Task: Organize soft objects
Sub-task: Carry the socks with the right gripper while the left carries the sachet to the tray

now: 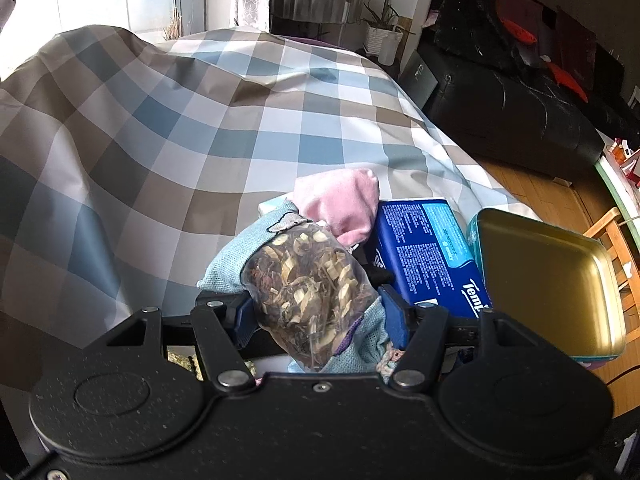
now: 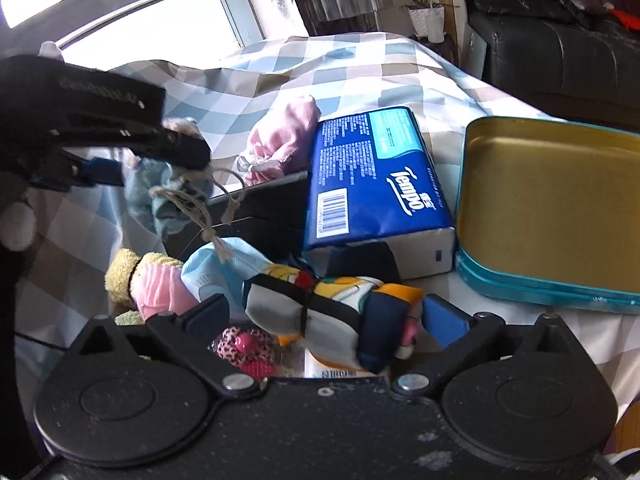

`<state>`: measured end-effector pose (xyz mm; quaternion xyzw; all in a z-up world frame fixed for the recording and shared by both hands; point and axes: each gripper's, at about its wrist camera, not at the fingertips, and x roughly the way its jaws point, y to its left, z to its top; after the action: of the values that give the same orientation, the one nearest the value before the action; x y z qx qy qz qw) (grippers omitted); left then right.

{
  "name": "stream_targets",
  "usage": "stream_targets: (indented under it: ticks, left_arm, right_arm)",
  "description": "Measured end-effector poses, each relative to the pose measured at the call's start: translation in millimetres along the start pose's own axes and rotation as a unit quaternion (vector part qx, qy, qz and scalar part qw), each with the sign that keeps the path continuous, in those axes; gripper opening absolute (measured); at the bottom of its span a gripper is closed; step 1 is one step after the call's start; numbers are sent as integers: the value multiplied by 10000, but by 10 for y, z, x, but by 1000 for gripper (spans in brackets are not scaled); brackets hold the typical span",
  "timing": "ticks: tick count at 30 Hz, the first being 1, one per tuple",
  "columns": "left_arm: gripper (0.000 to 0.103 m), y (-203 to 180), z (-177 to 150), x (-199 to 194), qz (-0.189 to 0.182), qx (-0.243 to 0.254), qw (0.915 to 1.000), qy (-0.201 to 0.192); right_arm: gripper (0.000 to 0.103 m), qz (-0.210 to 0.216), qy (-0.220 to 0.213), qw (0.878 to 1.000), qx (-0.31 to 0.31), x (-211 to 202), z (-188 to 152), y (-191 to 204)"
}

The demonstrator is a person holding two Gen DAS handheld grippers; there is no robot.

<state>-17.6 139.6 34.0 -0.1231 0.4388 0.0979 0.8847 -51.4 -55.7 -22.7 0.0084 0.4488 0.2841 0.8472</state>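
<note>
Herb sachet (image 1: 308,292) between left hand-held gripper (image 1: 320,312) pads (clamped)

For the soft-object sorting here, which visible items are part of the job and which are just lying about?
Part of the job:
- pale blue cloth sachet with dried herbs, gripped by the left gripper
- multicoloured rolled fabric bundle, between the open right gripper jaws
- pink velvet pouch
- pink and yellow plush toy

Lying about:
- blue Tempo tissue pack
- gold-lined teal tin lid
- potted plant in white pot

"Tempo" on blue tissue pack (image 2: 376,184).
</note>
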Motion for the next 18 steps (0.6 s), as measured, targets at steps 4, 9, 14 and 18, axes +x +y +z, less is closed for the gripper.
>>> stream_targets:
  ticks: [4, 9, 14, 18]
  left_arm:
    - [58, 24, 12, -73, 18, -9, 9999, -149]
    - [58, 52, 18, -92, 2, -10, 9998, -187]
    - [58, 53, 14, -97, 20, 5, 9998, -203]
    - [58, 66, 9, -101, 34, -30, 9998, -198]
  right_arm:
    - [103, -407, 36, 9988, -257, 133, -2, 129]
    - [87, -565, 152, 9979, -268, 243, 14, 120]
    - [78, -448, 130, 9989, 57, 152, 45, -17]
    - [78, -483, 14, 9988, 88, -16, 109, -103]
